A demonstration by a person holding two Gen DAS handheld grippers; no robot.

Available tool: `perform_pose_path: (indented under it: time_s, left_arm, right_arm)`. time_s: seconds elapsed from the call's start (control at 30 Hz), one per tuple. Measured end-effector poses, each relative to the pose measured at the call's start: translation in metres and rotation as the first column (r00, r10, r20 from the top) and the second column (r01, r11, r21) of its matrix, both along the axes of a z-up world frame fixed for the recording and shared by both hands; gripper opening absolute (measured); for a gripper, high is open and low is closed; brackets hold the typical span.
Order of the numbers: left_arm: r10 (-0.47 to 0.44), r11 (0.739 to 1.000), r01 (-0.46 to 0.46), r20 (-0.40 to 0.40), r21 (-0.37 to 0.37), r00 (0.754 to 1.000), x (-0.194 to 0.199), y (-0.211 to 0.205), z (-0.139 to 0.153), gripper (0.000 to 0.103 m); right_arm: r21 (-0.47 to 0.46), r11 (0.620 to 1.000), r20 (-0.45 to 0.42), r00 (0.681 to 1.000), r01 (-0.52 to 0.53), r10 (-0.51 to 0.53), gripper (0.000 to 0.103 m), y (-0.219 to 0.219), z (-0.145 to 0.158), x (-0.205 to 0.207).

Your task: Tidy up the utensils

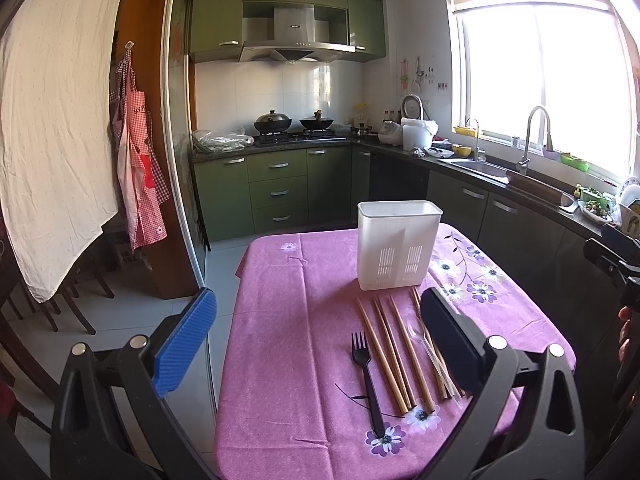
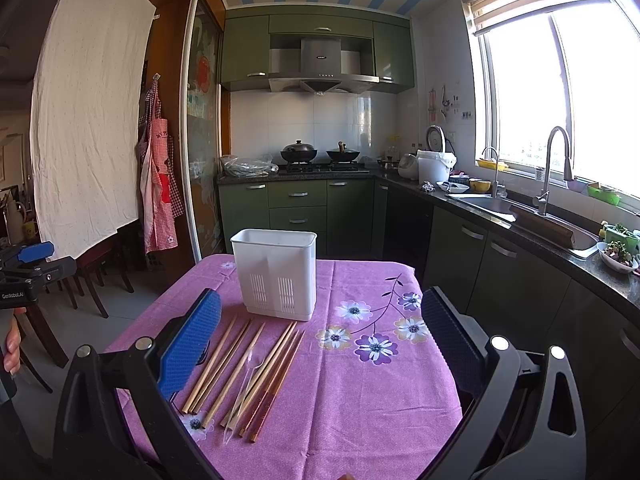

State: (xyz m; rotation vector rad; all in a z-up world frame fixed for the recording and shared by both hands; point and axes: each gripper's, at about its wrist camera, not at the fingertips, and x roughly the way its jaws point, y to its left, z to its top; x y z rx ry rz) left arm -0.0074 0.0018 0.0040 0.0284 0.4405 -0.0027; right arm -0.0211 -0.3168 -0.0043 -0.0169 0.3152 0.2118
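Your left gripper (image 1: 316, 344) hovers above the near edge of the table (image 1: 280, 360), level and pointing toward the kitchen, its jaws spread wide with nothing between them; the blue finger pad (image 1: 186, 340) sits at lower left of its view, off the table's side. Your right gripper (image 2: 320, 344) hangs likewise over the pink cloth, jaws fully apart and empty. In the right wrist view, your left hand (image 2: 10, 348) grips its tool at the far left edge. The white utensil holder (image 1: 398, 246) stands upright at centre frame. Just in front of it lie the wooden chopsticks (image 1: 394, 354) in a loose row, a clear plastic spoon (image 2: 246, 384) across them, and the black fork (image 1: 366, 380) beside them at the left.
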Motion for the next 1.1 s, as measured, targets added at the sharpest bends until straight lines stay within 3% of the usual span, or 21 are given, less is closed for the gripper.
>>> perform_pose_path:
  time_s: [1.1]
  left_arm:
    - [-0.005,1.0,0.005,-0.013,0.006,1.0,0.001,0.001,-0.011,0.097]
  right_arm:
    - [-0.002,1.0,-0.01,1.0,-0.001,0.001,0.099,0.002,-0.006,0.006]
